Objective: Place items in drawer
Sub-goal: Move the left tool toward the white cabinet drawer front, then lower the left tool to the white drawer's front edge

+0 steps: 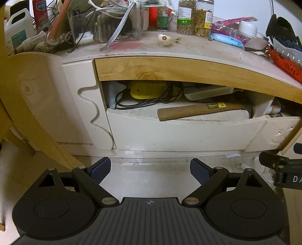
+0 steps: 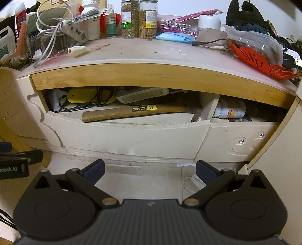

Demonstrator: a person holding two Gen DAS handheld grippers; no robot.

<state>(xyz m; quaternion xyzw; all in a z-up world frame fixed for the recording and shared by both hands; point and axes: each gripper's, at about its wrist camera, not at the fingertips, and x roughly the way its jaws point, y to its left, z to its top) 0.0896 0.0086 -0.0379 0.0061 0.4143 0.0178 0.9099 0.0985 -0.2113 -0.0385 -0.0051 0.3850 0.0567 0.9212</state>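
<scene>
A cream drawer (image 1: pixel 179 135) (image 2: pixel 128 139) under the desk top stands pulled out a little. Inside lie a wooden-handled hammer (image 1: pixel 200 111) (image 2: pixel 132 112), a yellow device (image 1: pixel 147 89) (image 2: pixel 83 95) with black cables, and a white box (image 1: pixel 207 93) (image 2: pixel 141 95). My left gripper (image 1: pixel 150 170) is open and empty, low in front of the drawer. My right gripper (image 2: pixel 150 169) is open and empty, also below the drawer front. Each gripper's body shows at the edge of the other's view.
The desk top (image 1: pixel 188 50) (image 2: pixel 151 54) is cluttered: two jars of dried herbs (image 1: pixel 194 17) (image 2: pixel 138 18), a power strip with cables (image 2: pixel 73 31), a red plastic strainer (image 2: pixel 253 58), a blue mask (image 2: pixel 175 36). A second drawer (image 2: pixel 241 135) at right holds a bottle. A wooden chair (image 1: pixel 24 113) stands left.
</scene>
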